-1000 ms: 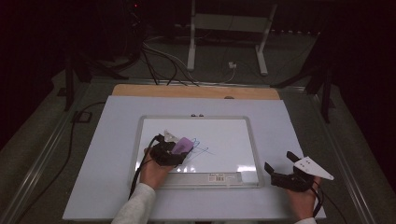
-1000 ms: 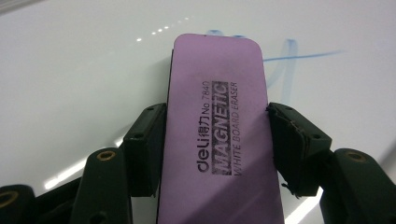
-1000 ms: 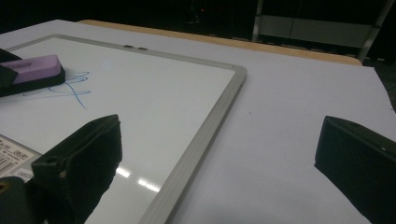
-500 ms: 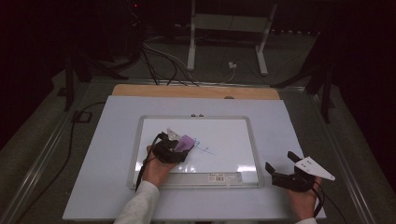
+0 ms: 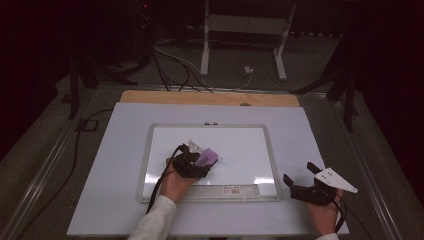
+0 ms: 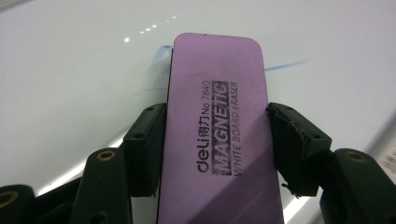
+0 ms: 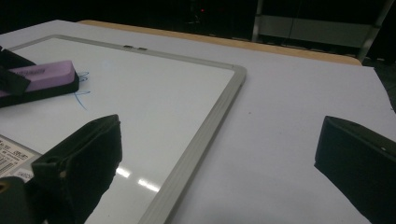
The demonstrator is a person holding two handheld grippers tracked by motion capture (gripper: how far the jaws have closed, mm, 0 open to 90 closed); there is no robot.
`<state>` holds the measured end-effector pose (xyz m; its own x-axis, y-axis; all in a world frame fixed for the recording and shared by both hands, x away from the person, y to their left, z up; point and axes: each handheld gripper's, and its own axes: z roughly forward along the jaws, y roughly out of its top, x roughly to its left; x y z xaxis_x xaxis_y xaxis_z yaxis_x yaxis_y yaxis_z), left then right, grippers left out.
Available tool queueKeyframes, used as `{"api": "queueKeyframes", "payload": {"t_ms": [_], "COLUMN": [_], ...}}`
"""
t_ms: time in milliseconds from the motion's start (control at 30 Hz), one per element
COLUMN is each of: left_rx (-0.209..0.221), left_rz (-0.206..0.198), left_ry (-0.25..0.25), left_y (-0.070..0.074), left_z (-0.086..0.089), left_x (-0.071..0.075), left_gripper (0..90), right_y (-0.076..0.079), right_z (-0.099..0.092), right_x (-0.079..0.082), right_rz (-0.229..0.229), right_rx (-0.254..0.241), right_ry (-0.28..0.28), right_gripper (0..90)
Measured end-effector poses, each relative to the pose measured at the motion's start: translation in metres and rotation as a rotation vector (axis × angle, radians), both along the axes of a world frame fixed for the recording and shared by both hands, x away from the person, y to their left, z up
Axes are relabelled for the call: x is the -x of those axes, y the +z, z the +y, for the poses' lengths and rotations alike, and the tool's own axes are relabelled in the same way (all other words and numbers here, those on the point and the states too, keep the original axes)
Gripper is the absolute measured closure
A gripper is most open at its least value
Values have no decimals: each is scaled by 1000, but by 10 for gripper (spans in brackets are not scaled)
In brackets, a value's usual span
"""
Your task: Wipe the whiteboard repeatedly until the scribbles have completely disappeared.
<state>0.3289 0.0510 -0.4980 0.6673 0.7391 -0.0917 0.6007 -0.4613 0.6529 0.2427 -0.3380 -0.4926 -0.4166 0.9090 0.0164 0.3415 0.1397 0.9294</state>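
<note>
A purple magnetic whiteboard eraser (image 6: 215, 126) is clamped by its long sides between the two black jaws of my left gripper (image 6: 215, 140). It lies flat on the whiteboard (image 5: 240, 145), over faint blue pen marks (image 6: 285, 65). From above, the left gripper (image 5: 200, 161) sits at the board's left-middle with the eraser (image 5: 206, 158) pointing right. My right gripper (image 5: 299, 186) rests on the white table cover to the right of the board, jaws wide apart with nothing between them. In the right gripper view the eraser (image 7: 42, 79) and blue marks (image 7: 83, 95) lie at the far left.
The whiteboard's grey frame (image 7: 205, 135) runs between the board and the white table cover (image 5: 310, 135). A barcode label (image 5: 235, 189) sits on the board's lower edge. A wooden strip (image 5: 210, 98) borders the far side. Cables (image 5: 175, 60) and a stand (image 5: 245, 30) lie beyond the table.
My left gripper has slid the eraser a little to the right across the board. The right gripper has stayed where it was.
</note>
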Motion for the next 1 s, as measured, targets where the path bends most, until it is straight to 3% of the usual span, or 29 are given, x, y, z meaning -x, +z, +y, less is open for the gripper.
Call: {"api": "queueKeyframes", "payload": {"t_ms": [133,233,533,633,833,1000], "left_rx": [3,-8,-59,-54,-37,-42], "left_rz": [1,-8,-18,-11,9,3], "left_ry": [-17,4,146,173,169,106], "left_y": [0,0,2,2,1,1], "left_z": [0,5,31,32,23,6], "left_x": [-2,-7,-40,-51,-60,-50], "left_gripper": [417,417,418,418,418,418], "right_y": [0,0,-1,-1,-1,0], "right_z": [0,0,0,1,1,1], "right_x": [0,0,0,-1,-1,-1], "right_rz": [1,-1,4,4,3,2], "right_rx": [0,1,1,2,1,1], "right_ry": [1,0,0,1,2,3], "right_gripper": [7,8,8,8,8,8]}}
